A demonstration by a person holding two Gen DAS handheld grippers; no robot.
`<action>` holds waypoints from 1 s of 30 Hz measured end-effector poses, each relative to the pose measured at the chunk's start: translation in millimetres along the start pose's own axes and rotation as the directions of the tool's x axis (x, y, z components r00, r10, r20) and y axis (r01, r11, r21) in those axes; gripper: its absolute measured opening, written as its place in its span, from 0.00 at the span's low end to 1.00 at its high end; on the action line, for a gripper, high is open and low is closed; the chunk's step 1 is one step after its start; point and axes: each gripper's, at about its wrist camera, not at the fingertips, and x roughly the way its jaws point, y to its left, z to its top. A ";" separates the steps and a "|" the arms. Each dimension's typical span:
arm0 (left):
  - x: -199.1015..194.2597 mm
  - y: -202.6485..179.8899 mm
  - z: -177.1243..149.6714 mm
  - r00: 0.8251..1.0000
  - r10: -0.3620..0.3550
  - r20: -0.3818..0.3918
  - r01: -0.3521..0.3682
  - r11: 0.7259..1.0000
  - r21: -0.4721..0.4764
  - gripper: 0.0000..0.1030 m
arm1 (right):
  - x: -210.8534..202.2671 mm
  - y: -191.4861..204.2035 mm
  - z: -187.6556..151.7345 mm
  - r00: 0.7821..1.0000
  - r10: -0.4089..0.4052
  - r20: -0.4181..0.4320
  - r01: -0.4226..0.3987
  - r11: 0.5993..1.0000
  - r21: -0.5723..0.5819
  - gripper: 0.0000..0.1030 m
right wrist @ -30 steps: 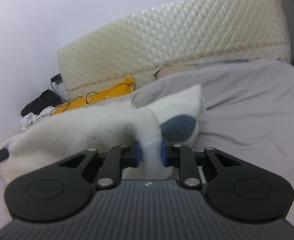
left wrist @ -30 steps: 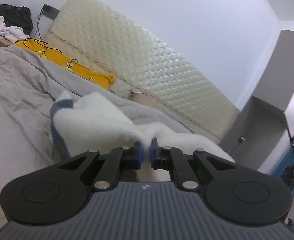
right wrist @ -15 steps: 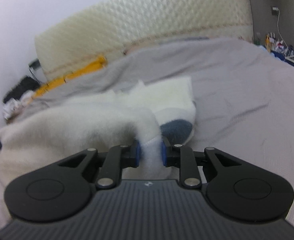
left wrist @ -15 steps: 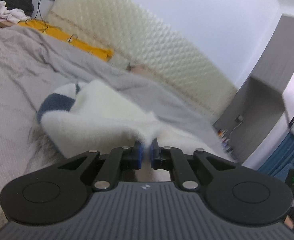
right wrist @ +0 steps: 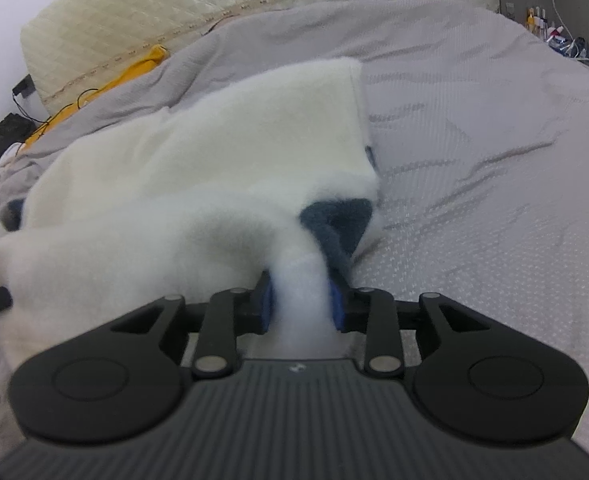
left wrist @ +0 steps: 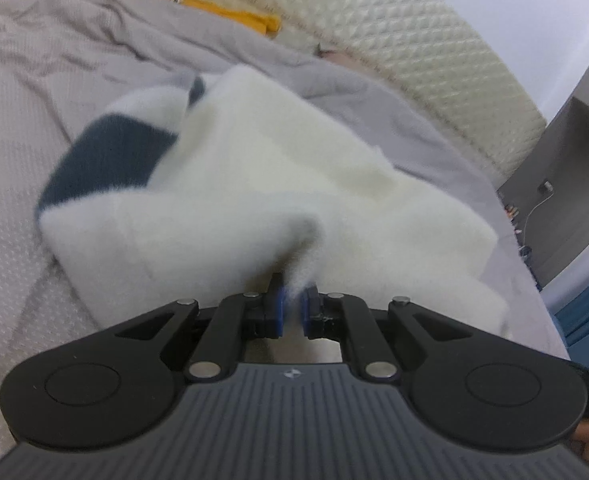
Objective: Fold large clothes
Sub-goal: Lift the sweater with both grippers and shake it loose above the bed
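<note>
A white fleece garment [left wrist: 254, 184] with dark blue patches lies bunched on the bed [right wrist: 474, 128]. The left gripper [left wrist: 293, 310] has its jaws clamped on the garment's near edge. The right gripper [right wrist: 302, 304] jaws are opening, fleece between them.

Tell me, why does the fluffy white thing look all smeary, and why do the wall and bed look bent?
Left wrist view: the white fleece garment and its dark blue patch are smeared by motion blur, while the left gripper stays sharp. Right wrist view: the fleece is blurred too, near the right gripper; the fisheye lens curves the quilted mattress and grey bedcover.
</note>
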 end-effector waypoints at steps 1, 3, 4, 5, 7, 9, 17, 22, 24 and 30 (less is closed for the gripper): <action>3.0 2.3 1.1 1.000 -0.003 -0.002 0.003 1.000 -0.007 0.10 | -1.9 -1.3 -0.8 1.000 0.003 0.000 -0.003 1.000 0.007 0.33; 2.5 6.7 3.1 1.000 -0.017 -0.006 0.016 0.999 -0.028 0.10 | -6.9 -3.7 -1.9 1.000 0.011 0.001 -0.011 1.000 0.029 0.33; 1.3 7.8 4.3 1.000 -0.023 -0.008 0.023 0.999 -0.033 0.10 | -9.3 -4.1 -1.8 1.000 0.016 0.001 -0.016 0.999 0.040 0.34; -1.0 8.5 5.4 0.999 -0.030 -0.011 0.030 0.999 -0.038 0.10 | -11.1 -3.9 -1.8 1.000 0.019 0.001 -0.019 0.999 0.047 0.35; -4.5 7.2 5.3 0.999 -0.040 -0.010 0.039 0.998 -0.041 0.14 | -18.2 -3.4 -2.9 1.000 0.021 -0.002 -0.021 0.998 0.058 0.38; -13.1 5.9 2.2 0.998 -0.064 -0.013 0.063 0.997 -0.046 0.34 | -26.0 -2.9 -4.8 1.000 0.028 -0.007 -0.027 0.997 0.066 0.45; -51.5 0.0 -11.5 0.989 -0.148 -0.011 0.146 0.984 -0.102 0.51 | -71.4 -3.6 -18.0 0.991 0.132 -0.034 -0.126 0.982 0.141 0.77; -60.6 6.5 -16.2 0.980 -0.200 -0.020 0.194 0.967 -0.165 0.51 | -91.2 -1.7 -20.2 0.976 0.217 0.008 -0.214 0.954 0.210 0.78; -54.5 6.2 -18.5 0.978 -0.202 -0.043 0.192 0.966 -0.176 0.51 | -91.5 3.8 -21.6 0.965 0.263 0.009 -0.259 0.941 0.216 0.78; -27.9 -3.8 -27.1 0.988 -0.115 -0.101 0.105 0.989 -0.100 0.52 | -68.1 18.2 -29.2 0.927 0.374 -0.035 -0.353 0.899 0.259 0.78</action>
